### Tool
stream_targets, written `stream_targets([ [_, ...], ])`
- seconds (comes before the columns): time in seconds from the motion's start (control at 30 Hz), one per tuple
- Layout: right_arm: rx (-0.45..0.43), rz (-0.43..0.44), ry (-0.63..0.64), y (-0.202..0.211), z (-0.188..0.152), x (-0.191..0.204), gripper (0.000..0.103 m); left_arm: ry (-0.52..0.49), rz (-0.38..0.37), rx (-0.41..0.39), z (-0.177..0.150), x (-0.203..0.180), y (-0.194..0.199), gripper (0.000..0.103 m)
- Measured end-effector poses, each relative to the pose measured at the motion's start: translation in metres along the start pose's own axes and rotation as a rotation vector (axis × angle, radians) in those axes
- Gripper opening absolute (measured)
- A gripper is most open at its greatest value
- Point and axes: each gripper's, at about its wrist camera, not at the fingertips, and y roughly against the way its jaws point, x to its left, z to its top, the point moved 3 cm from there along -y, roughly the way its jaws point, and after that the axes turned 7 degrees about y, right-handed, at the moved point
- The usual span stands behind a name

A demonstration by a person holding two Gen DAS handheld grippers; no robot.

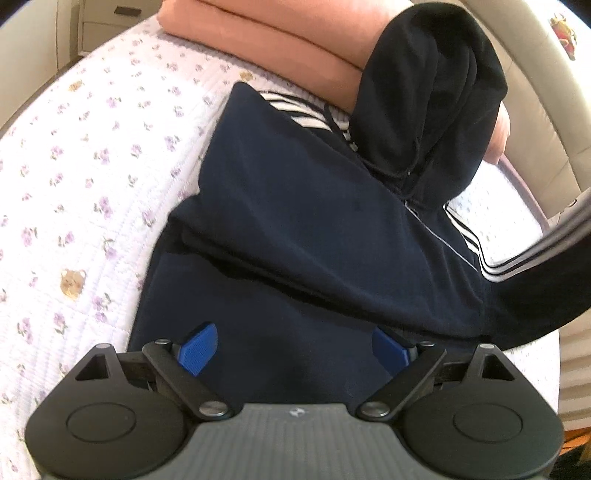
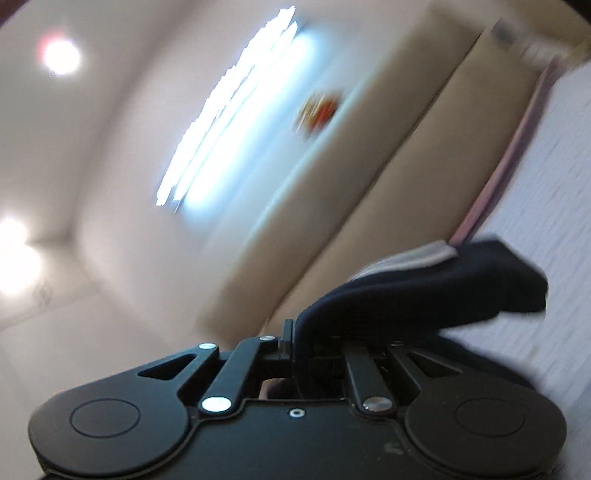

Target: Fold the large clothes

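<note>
1. The navy hoodie (image 1: 295, 206) lies spread on the bed (image 1: 74, 184), across a quilt printed with purple flowers and small bears; its body runs from the near edge up toward the headboard (image 1: 535, 110); one flap of the cloth is folded over the rest, with a crease crossing the middle.
2. The hood (image 1: 436, 92) sits bunched and raised at the far right, leaning against a folded peach blanket (image 1: 277, 33); a drawstring hangs down from it; white stripes show at the shoulder and again along the sleeve (image 1: 517, 266) on the right.
3. That sleeve lifts off the bed and runs out of the left wrist view at the right edge, stripes blurred.
4. The left gripper (image 1: 293, 345) hovers just above the hoodie's lower part, its blue fingers (image 1: 199, 347) spread wide apart with nothing between them; dark cloth fills the gap beneath.
5. The right gripper (image 2: 321, 343) points up and away, the view heavily blurred; its fingers are closed tight on a dark piece of the hoodie with a pale striped band, and the cloth (image 2: 443, 291) bulges out past them toward the right.
6. Behind it: a bright window (image 2: 229, 110), round ceiling lights (image 2: 61, 57), the padded cream headboard, and a small red and yellow toy (image 2: 317, 110) on its ledge; the pale quilt shows at the right edge.
</note>
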Motion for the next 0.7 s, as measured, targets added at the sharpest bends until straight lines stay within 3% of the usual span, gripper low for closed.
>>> stream_targets([
  [0.1,0.235,-0.012,0.039,-0.034,-0.081,-0.001,0.008,0.019,-0.010,-0.003,0.000,0.005,0.001,0.093],
  [0.2,0.506,-0.089,0.082,-0.063,-0.170,-0.021,0.008,0.037,-0.005,0.001,0.000,0.012,-0.002,0.093],
  [0.27,0.641,-0.107,0.087,-0.075,-0.210,-0.033,0.012,0.048,-0.003,0.004,-0.001,0.017,-0.003,0.093],
  [0.3,0.679,-0.114,0.080,-0.077,-0.220,-0.037,0.020,0.054,-0.005,0.005,-0.001,0.020,-0.002,0.093],
  [0.37,0.688,-0.111,0.044,-0.078,-0.225,-0.042,0.024,0.068,-0.006,0.003,0.000,0.026,-0.002,0.093],
  [0.43,0.666,-0.051,-0.048,-0.077,-0.217,-0.048,0.066,0.083,-0.007,0.004,0.000,0.032,-0.003,0.093],
  [0.47,0.642,-0.027,-0.094,-0.076,-0.212,-0.051,0.074,0.090,-0.012,0.005,0.000,0.035,-0.004,0.093],
  [0.5,0.615,-0.023,-0.126,-0.077,-0.208,-0.055,0.080,0.100,-0.018,0.006,0.001,0.037,-0.006,0.093],
  [0.57,0.570,-0.069,-0.171,-0.082,-0.199,-0.064,0.080,0.116,-0.027,0.010,0.001,0.043,-0.007,0.093],
  [0.6,0.540,-0.091,-0.191,-0.085,-0.195,-0.069,0.071,0.122,-0.033,0.010,0.002,0.045,-0.007,0.093],
  [0.63,0.512,-0.119,-0.193,-0.088,-0.190,-0.072,0.021,0.125,-0.039,0.009,0.002,0.047,-0.007,0.093],
  [0.67,0.481,-0.149,-0.182,-0.091,-0.183,-0.070,0.007,0.126,-0.046,0.005,0.001,0.049,-0.005,0.093],
  [0.7,0.420,-0.141,-0.163,-0.091,-0.169,-0.068,0.007,0.126,-0.052,-0.003,0.001,0.050,-0.003,0.092],
])
